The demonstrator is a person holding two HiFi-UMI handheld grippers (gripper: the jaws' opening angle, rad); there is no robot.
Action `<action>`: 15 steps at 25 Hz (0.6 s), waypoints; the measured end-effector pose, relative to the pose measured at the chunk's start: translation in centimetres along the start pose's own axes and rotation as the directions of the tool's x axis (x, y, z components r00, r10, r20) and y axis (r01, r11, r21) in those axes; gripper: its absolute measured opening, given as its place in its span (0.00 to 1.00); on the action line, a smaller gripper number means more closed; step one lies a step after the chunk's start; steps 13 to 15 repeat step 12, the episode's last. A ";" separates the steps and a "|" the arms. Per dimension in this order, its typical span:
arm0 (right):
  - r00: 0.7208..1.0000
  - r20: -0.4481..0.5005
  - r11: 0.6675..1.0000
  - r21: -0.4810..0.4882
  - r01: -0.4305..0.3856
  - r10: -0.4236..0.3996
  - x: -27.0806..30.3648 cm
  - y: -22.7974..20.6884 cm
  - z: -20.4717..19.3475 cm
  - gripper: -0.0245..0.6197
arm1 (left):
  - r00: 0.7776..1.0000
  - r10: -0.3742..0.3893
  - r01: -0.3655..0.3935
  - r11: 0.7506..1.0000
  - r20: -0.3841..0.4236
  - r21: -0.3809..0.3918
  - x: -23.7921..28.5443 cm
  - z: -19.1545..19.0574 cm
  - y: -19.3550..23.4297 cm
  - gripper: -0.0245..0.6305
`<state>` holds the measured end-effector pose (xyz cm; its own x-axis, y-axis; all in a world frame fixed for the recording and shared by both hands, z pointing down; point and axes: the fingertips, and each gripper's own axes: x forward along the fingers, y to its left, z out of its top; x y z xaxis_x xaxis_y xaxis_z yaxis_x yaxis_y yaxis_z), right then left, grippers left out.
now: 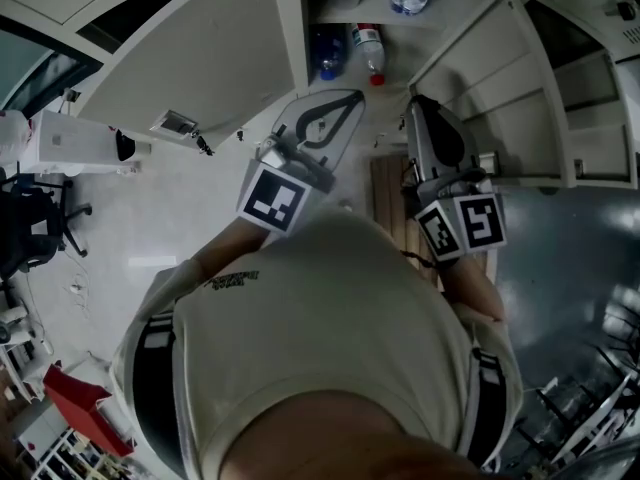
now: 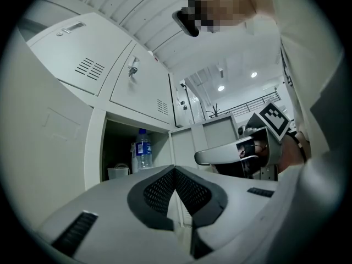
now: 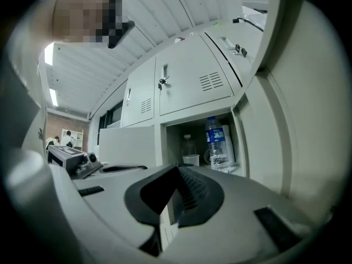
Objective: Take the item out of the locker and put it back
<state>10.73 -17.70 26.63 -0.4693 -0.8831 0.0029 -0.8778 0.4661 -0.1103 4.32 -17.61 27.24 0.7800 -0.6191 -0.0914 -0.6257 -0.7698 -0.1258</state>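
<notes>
An open locker compartment (image 1: 352, 28) faces me and holds a water bottle with a blue label (image 3: 217, 145), a clear plastic cup (image 3: 191, 159) and another bottle (image 3: 188, 145) behind the cup. The left gripper view shows that blue-labelled bottle (image 2: 143, 149) and the cup (image 2: 117, 172). My left gripper (image 1: 355, 98) hangs in front of the compartment, outside it, jaws shut on nothing (image 2: 175, 170). Beside it, the right gripper (image 1: 415, 105) is also outside the locker, shut and empty (image 3: 177, 167). Bottles (image 1: 369, 50) lie in the compartment in the head view.
The compartment's door (image 1: 205, 63) swings open to the left, and another locker door (image 1: 480, 63) stands open to the right. More closed lockers (image 3: 190, 84) sit above. A wooden slatted surface (image 1: 388, 200) is below the grippers. An office chair (image 1: 35, 223) stands far left.
</notes>
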 end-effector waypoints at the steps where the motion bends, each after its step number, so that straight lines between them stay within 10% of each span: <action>1: 1.000 0.001 1.000 0.000 -0.001 0.001 0.0 0.1 0.0 0.04 | 1.000 -0.001 0.001 1.000 -0.005 0.003 -0.1 -0.1 0.0 0.05; 15: 1.000 -0.016 1.000 0.006 0.000 0.001 0.1 1.0 -0.6 0.04 | 1.000 -0.009 0.009 1.000 -0.021 0.000 -1.1 -0.5 0.0 0.05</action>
